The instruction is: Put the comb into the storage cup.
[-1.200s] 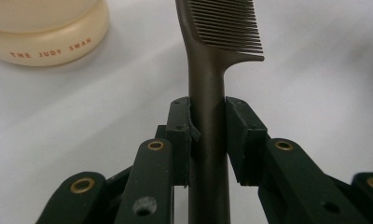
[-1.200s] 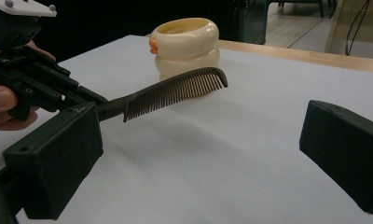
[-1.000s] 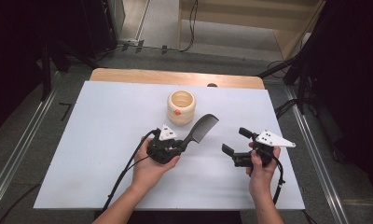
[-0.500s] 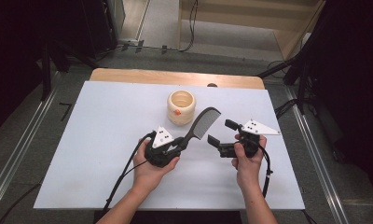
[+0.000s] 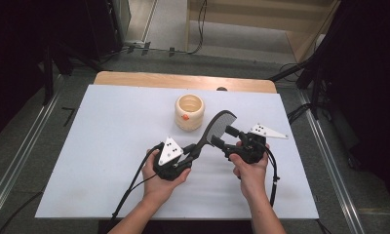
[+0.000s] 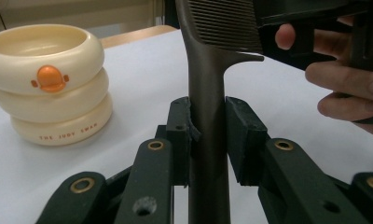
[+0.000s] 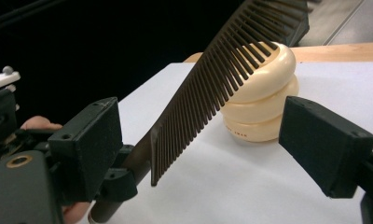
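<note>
white table in high view, left gripper clamping dark comb handle, comb slanting toward 1 o'clock, cream ring holder at its 11, left gripper view, jaws tight on handle, right gripper view, right gripper spread wide around the teeth

Cream ringed pot just behind the comb, bare white table to the left

Clamps the dark comb by its handle between both jaws of the left gripper, comb upright, teeth at top. Shows a cream ringed cup with an orange mark at left, on the white table; a hand at right.
</note>
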Demonstrator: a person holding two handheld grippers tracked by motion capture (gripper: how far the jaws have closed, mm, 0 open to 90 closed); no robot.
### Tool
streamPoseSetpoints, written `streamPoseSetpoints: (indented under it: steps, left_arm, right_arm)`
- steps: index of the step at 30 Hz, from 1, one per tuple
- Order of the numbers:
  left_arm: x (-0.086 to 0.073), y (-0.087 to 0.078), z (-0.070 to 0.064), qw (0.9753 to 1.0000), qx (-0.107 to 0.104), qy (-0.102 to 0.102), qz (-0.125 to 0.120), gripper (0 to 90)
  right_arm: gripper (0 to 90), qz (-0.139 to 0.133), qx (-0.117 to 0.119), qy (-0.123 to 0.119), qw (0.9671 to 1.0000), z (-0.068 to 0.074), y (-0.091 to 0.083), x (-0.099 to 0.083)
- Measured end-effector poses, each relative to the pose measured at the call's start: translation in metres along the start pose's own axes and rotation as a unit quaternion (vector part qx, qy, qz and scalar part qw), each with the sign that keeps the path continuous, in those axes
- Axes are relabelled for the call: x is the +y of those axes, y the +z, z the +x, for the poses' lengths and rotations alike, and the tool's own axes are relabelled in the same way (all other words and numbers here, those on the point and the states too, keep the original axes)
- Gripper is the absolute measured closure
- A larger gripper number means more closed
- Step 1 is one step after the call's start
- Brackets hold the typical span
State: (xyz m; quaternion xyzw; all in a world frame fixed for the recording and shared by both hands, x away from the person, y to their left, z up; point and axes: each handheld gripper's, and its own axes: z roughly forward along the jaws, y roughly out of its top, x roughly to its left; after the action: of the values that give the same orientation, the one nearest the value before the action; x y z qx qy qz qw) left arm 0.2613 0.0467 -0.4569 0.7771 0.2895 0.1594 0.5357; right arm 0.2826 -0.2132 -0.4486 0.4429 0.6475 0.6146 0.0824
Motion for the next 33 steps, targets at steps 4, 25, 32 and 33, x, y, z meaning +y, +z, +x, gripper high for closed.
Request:
streamPoseSetpoints:
  steps: [4,25,32,33]
  left_arm:
    - [-0.001,0.001,-0.003,1.0,0.0,0.005,-0.004,72.4]
    - [-0.007,0.013,-0.02,0.9985,0.01,0.046,-0.028,72.3]
    - [-0.008,0.015,-0.016,0.9991,-0.012,0.033,-0.024,65.2]
    - [-0.008,0.015,-0.016,0.9991,-0.014,0.031,-0.025,60.4]
  right_arm:
    - [22.7,-0.005,-0.003,0.021,0.9998,0.003,0.002,0.0]
    - [70.1,-0.022,0.04,0.102,0.9937,0.001,-0.001,-0.009]
    - [84.8,-0.034,0.069,0.098,0.9922,0.002,-0.006,-0.009]
    - [84.8,-0.035,0.065,0.092,0.993,0.003,-0.007,-0.009]
